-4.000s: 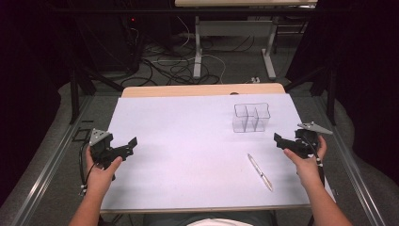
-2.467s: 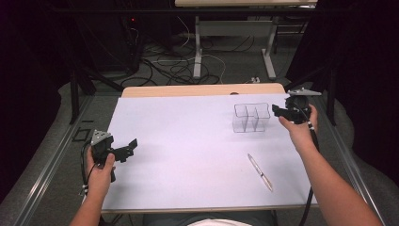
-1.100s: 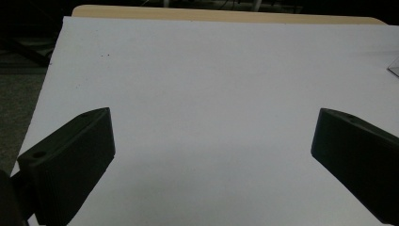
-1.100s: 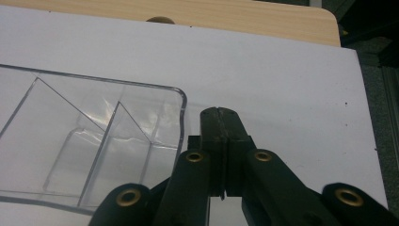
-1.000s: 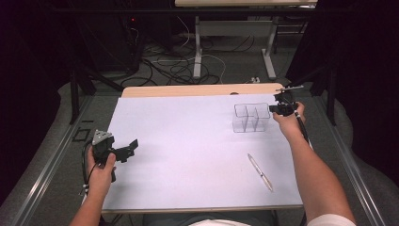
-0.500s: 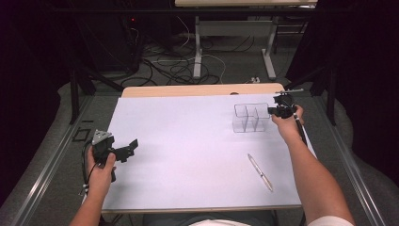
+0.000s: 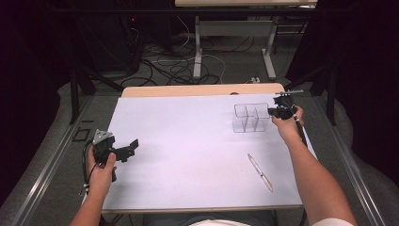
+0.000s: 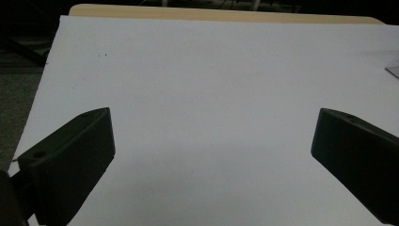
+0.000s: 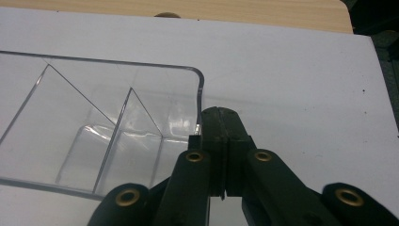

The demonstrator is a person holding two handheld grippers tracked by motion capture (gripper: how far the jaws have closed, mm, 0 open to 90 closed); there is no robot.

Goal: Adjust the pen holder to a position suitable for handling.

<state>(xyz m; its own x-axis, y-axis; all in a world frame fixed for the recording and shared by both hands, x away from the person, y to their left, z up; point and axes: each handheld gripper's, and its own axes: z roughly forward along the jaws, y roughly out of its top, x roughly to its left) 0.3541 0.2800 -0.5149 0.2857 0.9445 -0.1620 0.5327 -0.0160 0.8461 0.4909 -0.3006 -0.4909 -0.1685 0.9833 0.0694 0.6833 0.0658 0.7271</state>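
Observation:
A clear plastic box (image 7: 251, 117) with several compartments stands at the far right of the white table top (image 7: 188, 132). My right gripper (image 7: 273, 112) is shut at the box's right wall. In the right gripper view its closed tips (image 9: 225, 114) sit just outside the box's rounded corner (image 9: 200, 80), with nothing between the jaws. A silver pen (image 7: 259, 172) lies on the table nearer the person, below that hand. My left gripper (image 7: 131, 149) is held at the front left, open. In the left gripper view its jaws (image 8: 211, 127) stand wide apart over bare white surface.
A wooden table edge (image 7: 202, 89) shows beyond the white sheet. Cables and desk legs (image 7: 197, 52) lie on the floor behind. Metal rails (image 7: 42, 165) run along both sides of the table.
The right hand has travelled from the table's right front up to the clear box and has held still there for the last second. The left hand has stayed in place.

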